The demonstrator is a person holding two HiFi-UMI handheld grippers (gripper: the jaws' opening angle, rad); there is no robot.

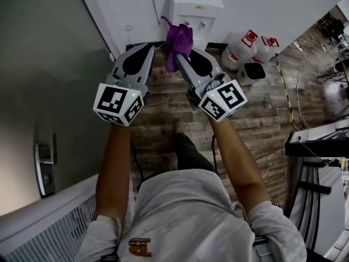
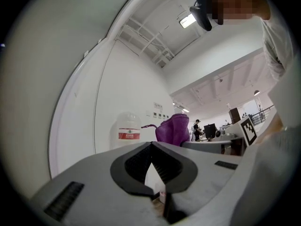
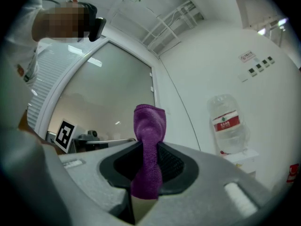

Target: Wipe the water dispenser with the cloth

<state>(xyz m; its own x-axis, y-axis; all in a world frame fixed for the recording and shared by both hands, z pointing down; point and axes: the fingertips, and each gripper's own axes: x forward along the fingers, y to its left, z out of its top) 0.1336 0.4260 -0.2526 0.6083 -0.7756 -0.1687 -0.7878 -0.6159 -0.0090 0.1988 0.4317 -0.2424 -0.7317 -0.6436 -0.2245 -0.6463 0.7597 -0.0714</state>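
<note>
A purple cloth (image 1: pixel 179 41) is bunched between the jaws of my right gripper (image 1: pixel 178 54), which is shut on it; in the right gripper view the cloth (image 3: pixel 149 147) stands up out of the closed jaws. The white water dispenser (image 1: pixel 194 11) stands against the wall just beyond the cloth, its clear bottle (image 3: pixel 228 124) with a red label on top. My left gripper (image 1: pixel 153 46) is held beside the right one, jaws shut with nothing in them. From the left gripper view the bottle (image 2: pixel 128 131) and the cloth (image 2: pixel 173 129) show past the closed tips.
Spare water bottles (image 1: pixel 246 47) with red caps and a small white bin (image 1: pixel 251 72) stand on the wooden floor right of the dispenser. A grey glass partition (image 1: pixel 49 86) runs along the left. Dark equipment and cables (image 1: pixel 319 141) sit at the right edge.
</note>
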